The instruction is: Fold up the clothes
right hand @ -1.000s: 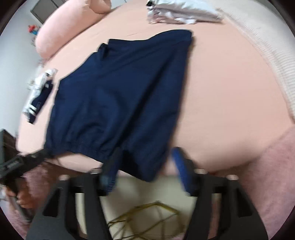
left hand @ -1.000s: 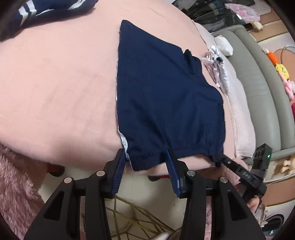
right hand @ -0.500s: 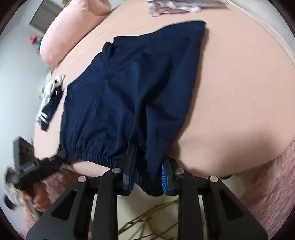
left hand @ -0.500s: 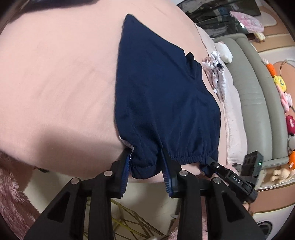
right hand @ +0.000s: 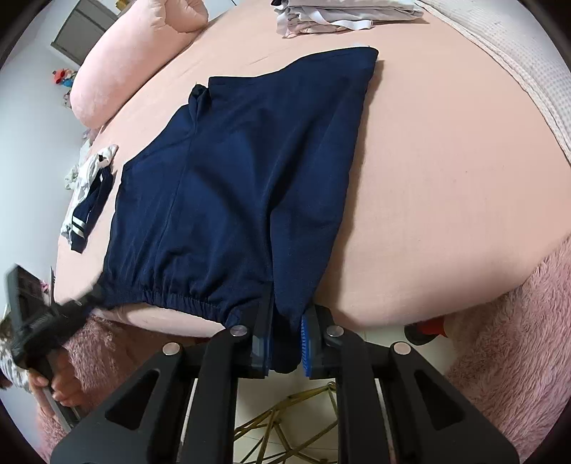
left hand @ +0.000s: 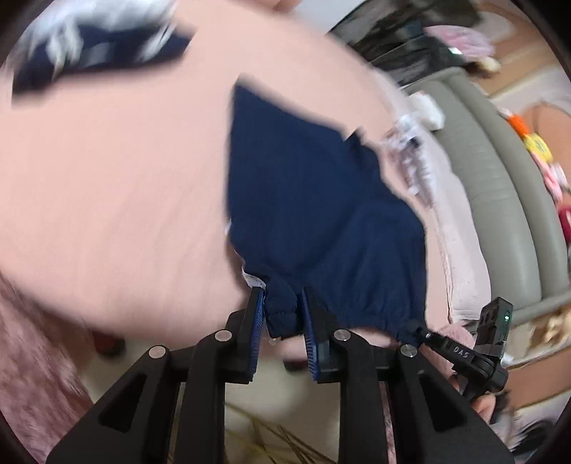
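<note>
Both tongs angle down at the near edge of the bed [right hand: 446, 171], each clamped on the elastic waistband of the navy shorts [right hand: 242, 171]. The left tongs [left hand: 282, 310] have just been closing and now pinch one waistband corner, a bunch of gathered hem squeezed between the blue ribbed pads. The right tongs [right hand: 285, 339] have just been closing too, and are nearly shut on the opposite corner, cloth bunched between the pads.

The right view shows a hand [right hand: 53, 385] gripping the other tool low at the left; the left view shows that other tool at its right edge, green light on.

The shorts lie flat on the pink sheet, smooth and slightly shiny, waistband puckered, legs pointing away.

Farther off, only the right view catches a puffy pink pillow [right hand: 135, 60], a folded white stack [right hand: 339, 14] and a striped navy garment [right hand: 85, 214]. The left view is motion-blurred; it alone shows a grey padded headboard [left hand: 506, 178].
</note>
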### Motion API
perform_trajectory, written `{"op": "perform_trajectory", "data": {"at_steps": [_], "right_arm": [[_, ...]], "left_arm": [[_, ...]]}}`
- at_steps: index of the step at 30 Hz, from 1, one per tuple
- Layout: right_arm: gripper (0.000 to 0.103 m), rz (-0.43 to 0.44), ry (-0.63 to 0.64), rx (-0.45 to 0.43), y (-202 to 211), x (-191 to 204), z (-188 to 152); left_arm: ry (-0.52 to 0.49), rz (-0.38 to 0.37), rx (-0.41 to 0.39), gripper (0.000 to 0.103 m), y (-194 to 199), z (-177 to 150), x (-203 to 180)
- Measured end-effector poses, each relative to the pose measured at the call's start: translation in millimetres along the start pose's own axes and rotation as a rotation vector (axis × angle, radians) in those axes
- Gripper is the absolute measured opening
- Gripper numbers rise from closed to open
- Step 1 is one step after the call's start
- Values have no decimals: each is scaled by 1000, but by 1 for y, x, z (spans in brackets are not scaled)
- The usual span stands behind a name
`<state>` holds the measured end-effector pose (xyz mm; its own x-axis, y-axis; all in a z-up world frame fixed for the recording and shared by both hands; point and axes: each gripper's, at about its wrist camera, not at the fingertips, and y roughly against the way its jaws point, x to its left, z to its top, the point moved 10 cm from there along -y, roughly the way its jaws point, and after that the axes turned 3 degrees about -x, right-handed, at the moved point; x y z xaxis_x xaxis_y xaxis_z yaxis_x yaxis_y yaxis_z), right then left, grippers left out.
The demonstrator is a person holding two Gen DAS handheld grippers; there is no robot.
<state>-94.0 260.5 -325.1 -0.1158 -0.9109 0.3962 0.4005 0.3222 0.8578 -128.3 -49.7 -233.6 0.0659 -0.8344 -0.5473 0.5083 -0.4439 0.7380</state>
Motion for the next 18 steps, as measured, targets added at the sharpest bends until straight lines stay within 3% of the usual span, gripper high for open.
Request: {"op": "perform_trajectory", "data": {"at_steps": [3,6,8,9,11,16,18], "right_arm": [[7,-5,0,5,-2,1,1],[6,18,-42,12,-1,1,6],[6,7,-54,15,0,-4,7],[6,1,-52,17,-1,-5,6],[6,-12,-48,22,-2,-7,4],[6,-63,-6,20,-5,-2,6],[6,-62,3,19,-5,1,8]], "left_arm": [[-105,-8,-51,26,0,10,-24],[-169,52,-69,26,-5,16,-30],[-151,18,-99,28,3,23,-31],[-137,-26,-94,39,5,23,-32],[-107,-73,-40,48,-2,19,-27],[-100,89,137,47,-41,-5,9],[-90,107,140,45,-45,-6,13]]}}
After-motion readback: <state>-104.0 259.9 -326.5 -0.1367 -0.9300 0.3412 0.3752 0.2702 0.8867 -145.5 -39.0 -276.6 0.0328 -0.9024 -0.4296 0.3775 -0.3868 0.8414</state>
